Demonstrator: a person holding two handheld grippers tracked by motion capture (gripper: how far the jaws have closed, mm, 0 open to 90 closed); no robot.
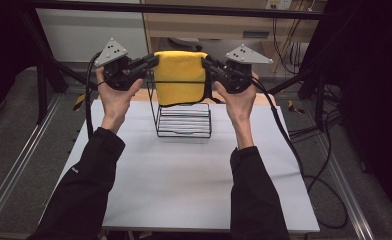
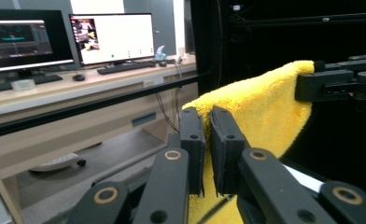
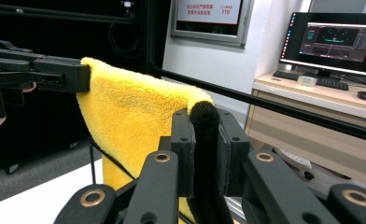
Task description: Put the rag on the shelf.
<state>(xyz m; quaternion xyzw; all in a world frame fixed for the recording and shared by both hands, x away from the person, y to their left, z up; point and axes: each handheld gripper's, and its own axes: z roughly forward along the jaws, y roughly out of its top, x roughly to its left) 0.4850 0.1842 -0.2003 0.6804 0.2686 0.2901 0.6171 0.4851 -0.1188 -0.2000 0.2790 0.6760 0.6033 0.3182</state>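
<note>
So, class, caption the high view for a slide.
Both grippers hold a yellow towel stretched above a wire rack.

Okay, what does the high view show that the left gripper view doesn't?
High view alone: the black wire rack standing on the white table, under the hanging cloth, plus both forearms in dark sleeves.

Left gripper view alone: a desk with two monitors and a keyboard off to the side.

Shared: the yellow cloth held up by its two top corners, the left claw shut on one and the right claw shut on the other.
</note>
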